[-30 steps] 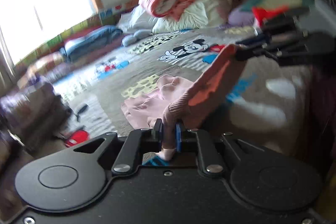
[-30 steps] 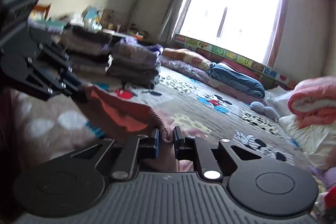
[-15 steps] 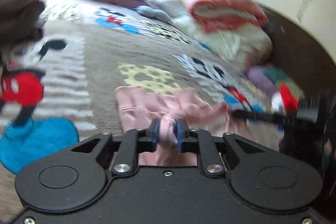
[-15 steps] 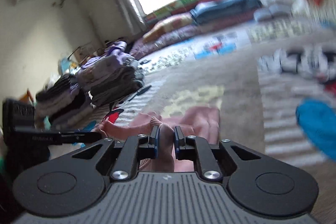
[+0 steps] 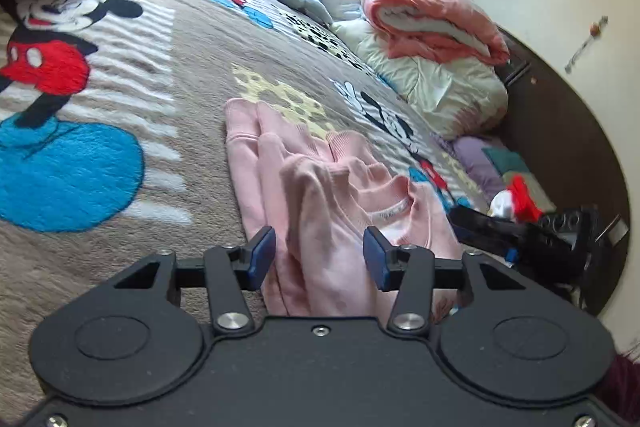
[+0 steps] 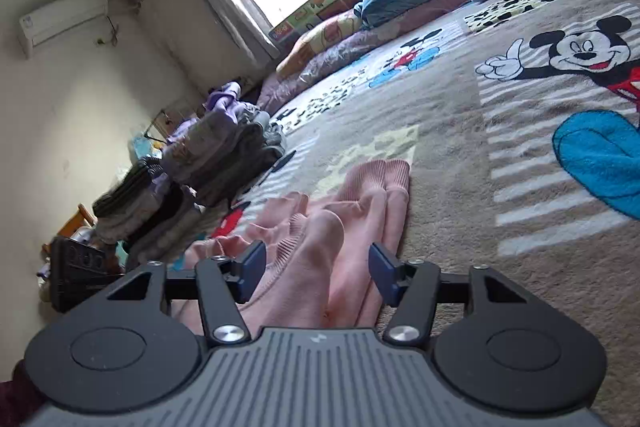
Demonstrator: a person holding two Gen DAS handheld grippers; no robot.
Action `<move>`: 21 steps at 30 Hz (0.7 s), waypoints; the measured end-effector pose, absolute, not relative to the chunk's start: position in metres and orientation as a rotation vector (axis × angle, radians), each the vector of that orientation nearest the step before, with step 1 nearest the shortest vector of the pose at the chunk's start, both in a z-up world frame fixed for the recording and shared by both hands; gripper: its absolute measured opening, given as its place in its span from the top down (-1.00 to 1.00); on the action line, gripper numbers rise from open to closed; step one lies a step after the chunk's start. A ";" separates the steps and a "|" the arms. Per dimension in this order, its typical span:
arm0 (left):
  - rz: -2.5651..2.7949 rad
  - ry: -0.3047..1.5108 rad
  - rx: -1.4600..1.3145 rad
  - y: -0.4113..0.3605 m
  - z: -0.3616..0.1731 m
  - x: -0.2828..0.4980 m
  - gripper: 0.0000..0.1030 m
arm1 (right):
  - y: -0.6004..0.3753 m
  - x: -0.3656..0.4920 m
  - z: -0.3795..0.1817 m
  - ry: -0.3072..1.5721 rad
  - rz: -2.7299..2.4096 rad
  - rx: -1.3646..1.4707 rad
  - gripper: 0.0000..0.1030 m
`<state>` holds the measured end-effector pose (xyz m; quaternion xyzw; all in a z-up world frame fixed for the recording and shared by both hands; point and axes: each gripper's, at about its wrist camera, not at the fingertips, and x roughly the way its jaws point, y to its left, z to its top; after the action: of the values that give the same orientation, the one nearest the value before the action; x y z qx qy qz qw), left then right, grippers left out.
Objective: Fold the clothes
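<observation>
The pale pink ribbed-cuff sweatshirt lies on the brown fleece Mickey Mouse blanket, bunched into a narrow band with a sleeve lying along one side and the neckline with its white label turned up near the middle; as far as can be judged, a first fold looks laid down but the cloth is rumpled and uneven, so smoothing and at least one more fold seem left to do. The left gripper hovers low over the near end of the garment, its blue-padded jaws wide apart with pink cloth beneath the gap and nothing pinched. The right gripper sits likewise at its own end of the sweatshirt, jaws spread wide and holding nothing, pointing along the length of the cloth toward the ribbed cuffs. Both tools are tilted close to the blanket, and the right one shows as a dark shape at the edge of the left view. Stacks of folded grey and purple clothes stand well apart at the far side of the blanket
</observation>
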<state>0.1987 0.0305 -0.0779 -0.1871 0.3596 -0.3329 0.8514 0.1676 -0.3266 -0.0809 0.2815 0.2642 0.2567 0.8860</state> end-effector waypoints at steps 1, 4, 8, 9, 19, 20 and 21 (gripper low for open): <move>-0.697 0.746 -0.392 0.029 -0.078 0.199 0.58 | -0.324 0.170 -0.082 0.554 0.555 0.597 0.67; -0.715 0.679 -0.426 0.034 -0.071 0.202 0.84 | -0.319 0.169 -0.080 0.534 0.554 0.589 0.83; -0.747 0.606 -0.445 0.036 -0.059 0.216 0.84 | -0.330 0.173 -0.070 0.429 0.557 0.636 0.84; -0.754 0.594 -0.450 0.037 -0.056 0.221 0.84 | -0.331 0.175 -0.066 0.407 0.559 0.633 0.84; -0.737 0.664 -0.611 0.041 -0.076 0.284 0.85 | -0.343 0.231 -0.074 0.431 0.532 0.746 0.84; -0.732 0.679 -0.626 0.042 -0.081 0.289 0.85 | -0.344 0.236 -0.079 0.442 0.527 0.766 0.84; -0.727 0.692 -0.638 0.042 -0.085 0.293 0.85 | -0.345 0.240 -0.084 0.454 0.521 0.787 0.84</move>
<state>0.2934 0.0417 -0.0846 -0.3005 0.3258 -0.3424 0.8284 0.2404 -0.3454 -0.0837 0.3756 0.2169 0.2489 0.8660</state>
